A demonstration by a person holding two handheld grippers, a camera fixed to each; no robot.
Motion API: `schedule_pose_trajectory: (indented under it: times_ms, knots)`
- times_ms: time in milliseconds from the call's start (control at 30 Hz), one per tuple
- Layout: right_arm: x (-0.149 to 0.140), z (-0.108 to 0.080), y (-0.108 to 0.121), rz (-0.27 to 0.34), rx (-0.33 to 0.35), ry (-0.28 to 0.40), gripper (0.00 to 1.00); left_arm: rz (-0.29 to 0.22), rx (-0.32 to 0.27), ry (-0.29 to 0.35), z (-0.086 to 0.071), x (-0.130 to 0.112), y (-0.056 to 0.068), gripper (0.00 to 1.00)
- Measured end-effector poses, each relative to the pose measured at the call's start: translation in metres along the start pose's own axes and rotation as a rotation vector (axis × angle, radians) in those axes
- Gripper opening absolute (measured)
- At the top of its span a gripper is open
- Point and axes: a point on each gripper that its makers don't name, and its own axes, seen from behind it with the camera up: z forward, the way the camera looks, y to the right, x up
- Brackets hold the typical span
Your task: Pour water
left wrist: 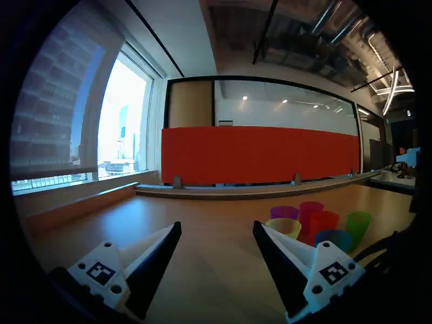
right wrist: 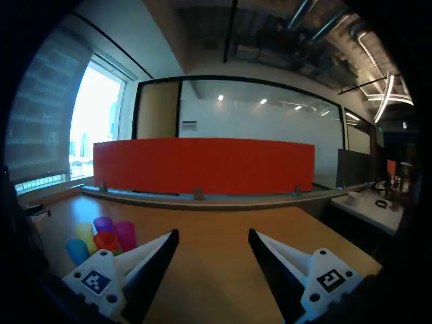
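Six plastic cups (left wrist: 323, 221) looked light and slippery, best pinched mid-wall; left gripper (left wrist: 216, 225) and right gripper (right wrist: 213, 232) stood wide, empty.

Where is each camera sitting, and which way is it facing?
Left gripper view: rides the left tongs, which show open at the bottom, low over the wooden table, facing the red divider; coloured cups to its right.
Right gripper view: rides the right tongs, also open, facing the divider; cups to its left.
Shared: table, divider, cups, window.

Low over desk (left wrist: 216, 227); shared cups (left wrist: 318, 221), partition (left wrist: 259, 154)
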Motion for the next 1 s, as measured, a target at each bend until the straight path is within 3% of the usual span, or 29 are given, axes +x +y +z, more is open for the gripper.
schedule_pose_trajectory:
  times_ms: [1000]
  knots:
    - [0.0066,-0.0075,-0.0003,-0.023,0.033,0.026,1.00,0.002,-0.011,-0.003,-0.0012,-0.0017,0.0015,0.99]
